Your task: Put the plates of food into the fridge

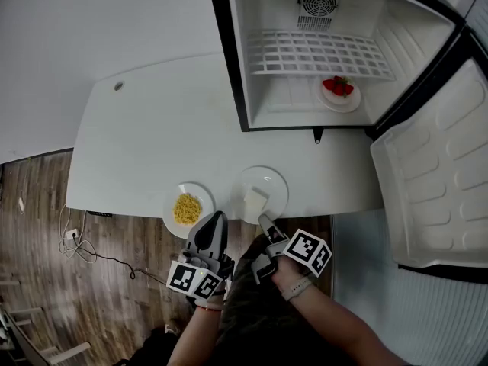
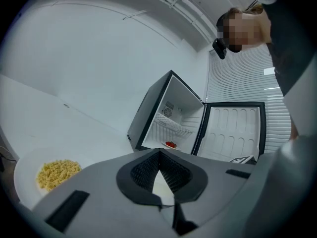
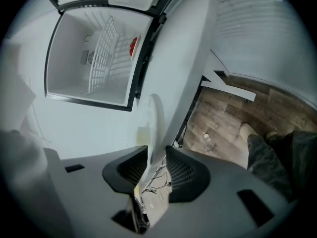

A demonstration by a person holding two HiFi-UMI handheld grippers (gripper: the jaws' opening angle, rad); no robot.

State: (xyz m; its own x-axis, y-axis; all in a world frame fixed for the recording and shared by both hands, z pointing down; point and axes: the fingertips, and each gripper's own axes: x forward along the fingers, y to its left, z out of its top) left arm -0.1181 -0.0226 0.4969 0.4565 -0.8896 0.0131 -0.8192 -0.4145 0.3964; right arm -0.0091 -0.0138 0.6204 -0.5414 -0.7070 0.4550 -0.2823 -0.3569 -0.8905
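Two plates stand at the front edge of the white table (image 1: 145,143). One holds yellow food (image 1: 187,208) (image 2: 57,171), the other plate (image 1: 271,180) a pale slab (image 1: 255,202). My right gripper (image 1: 261,220) (image 3: 156,155) is at that plate's near rim (image 3: 154,114), which runs edge-on into the gap between its jaws; the pads stand apart. Between the two plates at the table edge, my left gripper (image 1: 216,217) (image 2: 159,151) is shut and holds nothing. A third plate with strawberries (image 1: 338,90) (image 2: 171,144) (image 3: 132,45) sits on the floor of the fridge (image 1: 238,67).
The fridge stands on the table's far right with its door (image 1: 438,181) swung wide to the right. A wire shelf (image 1: 313,52) spans the inside above the strawberries. Wooden floor with a cable (image 1: 84,250) lies below the table's front edge.
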